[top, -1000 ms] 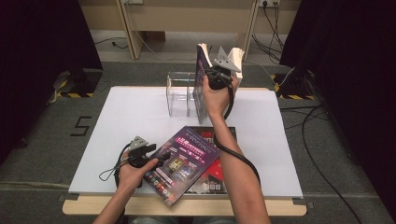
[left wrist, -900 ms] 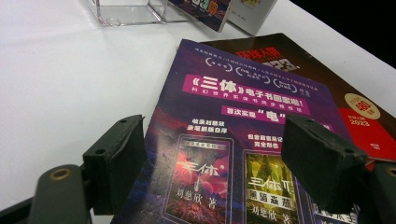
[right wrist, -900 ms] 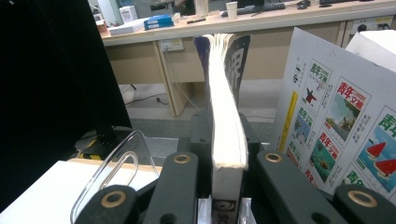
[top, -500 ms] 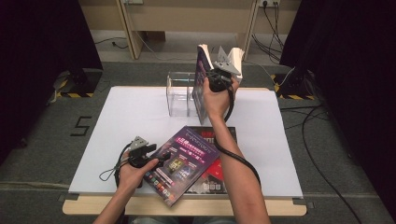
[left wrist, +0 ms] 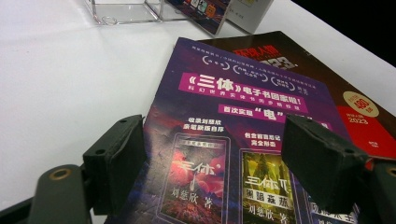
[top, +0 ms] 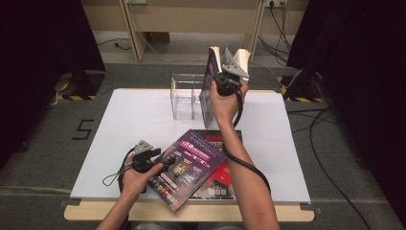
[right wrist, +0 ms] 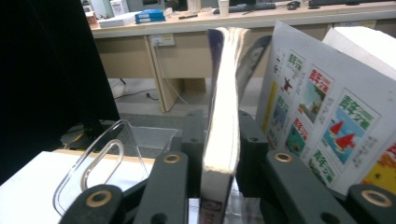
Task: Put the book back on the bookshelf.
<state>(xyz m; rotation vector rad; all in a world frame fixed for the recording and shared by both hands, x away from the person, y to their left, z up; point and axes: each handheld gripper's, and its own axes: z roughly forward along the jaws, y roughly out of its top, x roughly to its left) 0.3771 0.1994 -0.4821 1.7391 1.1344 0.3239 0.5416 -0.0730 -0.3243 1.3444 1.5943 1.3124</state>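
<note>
Altogether four magazines (top: 194, 165) (two upright)

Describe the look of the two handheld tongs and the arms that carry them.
Both forearms are bare, no sleeves in sight. The left tongs and right tongs are black, each topped by a grey three-cornered plate and trailing a black cable. Close up, the jaws are matte black blocks with small screw holes, on arms with brass-ringed pivots.
</note>
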